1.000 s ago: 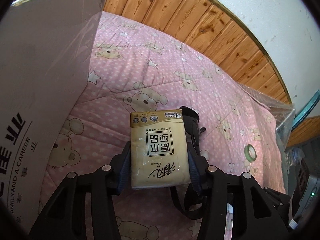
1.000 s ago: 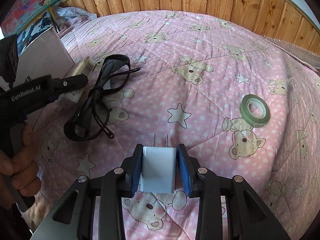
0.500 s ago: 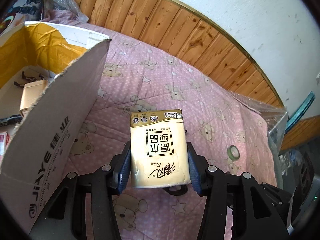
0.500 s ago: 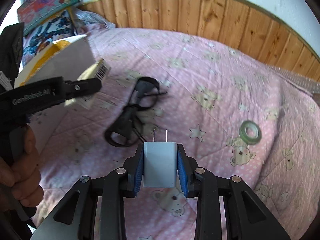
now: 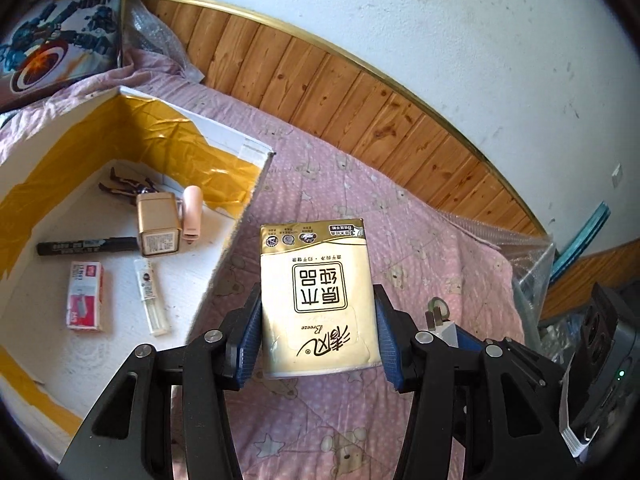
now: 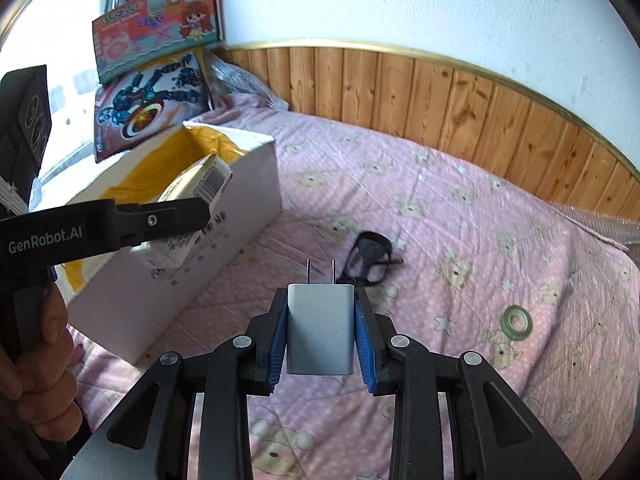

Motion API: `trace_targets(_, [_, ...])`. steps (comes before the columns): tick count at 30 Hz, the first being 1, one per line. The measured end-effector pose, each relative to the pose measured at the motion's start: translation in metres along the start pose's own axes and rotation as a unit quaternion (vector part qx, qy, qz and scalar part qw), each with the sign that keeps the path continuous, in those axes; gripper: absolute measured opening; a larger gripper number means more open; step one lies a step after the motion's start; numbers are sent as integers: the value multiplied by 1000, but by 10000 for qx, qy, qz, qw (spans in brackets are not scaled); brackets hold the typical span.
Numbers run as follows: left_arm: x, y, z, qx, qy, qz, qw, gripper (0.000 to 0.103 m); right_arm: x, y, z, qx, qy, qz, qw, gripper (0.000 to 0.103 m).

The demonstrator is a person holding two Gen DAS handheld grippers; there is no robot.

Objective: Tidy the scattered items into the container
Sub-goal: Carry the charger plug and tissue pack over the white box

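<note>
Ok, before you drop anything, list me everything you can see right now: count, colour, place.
Cardboard box: 1, white with yellow tape, left side of bed
Gold tin: 1, gold, inside box
Marker: 1, black, inside box
Red-and-white packet: 1, inside box
Clear tube: 1, inside box
Pink item: 1, inside box beside tin
Small dark figure: 1, inside box, back
Sunglasses: 1, black, on bedspread
Tape roll: 1, green, on bedspread
Bedspread: 1, pink, bear print
Picture boxes: 2, against the wall behind box
Tissue pack: 1, gold-cream, in left gripper
Charger plug: 1, white, in right gripper
Left gripper: black, blue pads, shut
Right gripper: black, blue pads, shut
</note>
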State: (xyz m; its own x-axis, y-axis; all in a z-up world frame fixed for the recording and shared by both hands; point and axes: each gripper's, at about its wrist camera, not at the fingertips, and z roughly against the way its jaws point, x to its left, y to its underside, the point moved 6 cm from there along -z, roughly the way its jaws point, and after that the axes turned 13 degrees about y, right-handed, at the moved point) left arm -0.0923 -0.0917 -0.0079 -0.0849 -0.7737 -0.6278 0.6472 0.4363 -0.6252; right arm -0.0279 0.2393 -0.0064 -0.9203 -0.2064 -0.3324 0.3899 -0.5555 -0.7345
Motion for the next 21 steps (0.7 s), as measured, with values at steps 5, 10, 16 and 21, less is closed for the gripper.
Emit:
trace_targets(5, [7,-5,27,-197,-21,91,9998,52,19,-10,18,-242,-94,15,9997,32])
trace_targets(10, [16,-10,48,-388,-90,202,9990,52,33,-20,34,-451,-178,32,9988,32])
trace_targets(16, [32,-20,70,-632,-187,321,9973,52,47,-32,50,-729,-320,-71,9968,32])
trace_targets(21, [47,-24,80,-684,-248,527,9960,52,60,-43,61,-849,-474,-129,9952,32])
